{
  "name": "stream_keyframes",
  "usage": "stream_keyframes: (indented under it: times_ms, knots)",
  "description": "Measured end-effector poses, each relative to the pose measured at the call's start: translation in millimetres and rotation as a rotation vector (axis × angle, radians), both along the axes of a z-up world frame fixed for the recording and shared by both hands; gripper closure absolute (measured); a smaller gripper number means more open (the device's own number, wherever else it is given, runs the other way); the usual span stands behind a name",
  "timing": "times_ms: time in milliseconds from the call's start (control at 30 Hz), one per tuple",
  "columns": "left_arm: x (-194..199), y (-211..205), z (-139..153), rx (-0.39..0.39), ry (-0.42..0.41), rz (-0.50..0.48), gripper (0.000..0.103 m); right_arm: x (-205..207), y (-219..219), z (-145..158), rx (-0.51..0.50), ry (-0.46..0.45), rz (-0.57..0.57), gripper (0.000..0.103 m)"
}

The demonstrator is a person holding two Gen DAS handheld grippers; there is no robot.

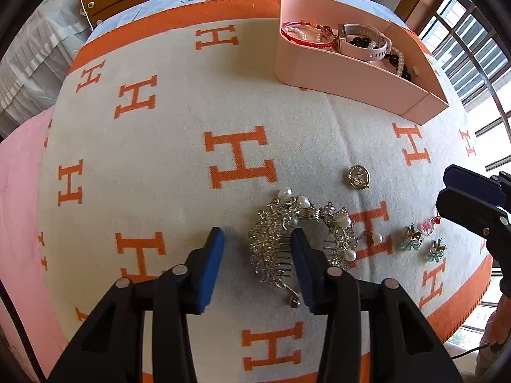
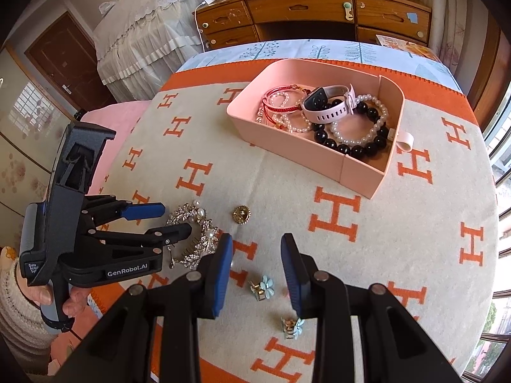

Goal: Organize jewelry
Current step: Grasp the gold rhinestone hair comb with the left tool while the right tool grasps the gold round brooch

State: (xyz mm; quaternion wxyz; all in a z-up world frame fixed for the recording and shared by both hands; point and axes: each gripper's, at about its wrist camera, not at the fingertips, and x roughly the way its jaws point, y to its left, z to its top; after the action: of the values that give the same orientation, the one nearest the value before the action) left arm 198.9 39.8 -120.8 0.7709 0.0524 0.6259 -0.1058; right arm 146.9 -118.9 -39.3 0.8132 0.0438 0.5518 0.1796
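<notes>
Left gripper part-open over blanket, right pad against crystal hair comb, not clamped. Right gripper narrow, empty. Pink tray well apart.

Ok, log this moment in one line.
left claw: open, at pearl hair comb, not gripped | right claw: open, empty, above flower clips | pink tray: bracelets, watch inside
</notes>
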Motion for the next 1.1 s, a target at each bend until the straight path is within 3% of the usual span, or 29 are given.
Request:
stream_keyframes:
  times_ms: [33, 67, 667, 900, 1100]
  knots:
    - [0.0, 0.8, 0.2, 0.001, 0.000, 0.000, 0.078, 1.4, 1.2, -0.8, 0.000, 0.002, 0.002, 0.071]
    - [0.2, 1.6, 0.6, -0.003, 0.003, 0.000, 0.080, 2.9, 2.4, -1.5, 0.001, 0.003, 0.002, 0.071]
    - [3.8, 44.6, 16.4, -0.035, -0.036, 0.090, 0.080, 37.1, 40.2, -34.1, -0.022, 0.070, 0.040, 0.071]
    - [3.8, 54.0, 24.7, -0.044, -0.044, 0.099, 0.080, 39.0, 47.7, -44.1, -0.078, 0.080, 0.048, 0.071]
    - [3.2, 51.7, 25.4, -0.050, -0.042, 0.094, 0.080, 32.1, 60.8, -44.1, -0.168, 0.038, 0.086, 0.071]
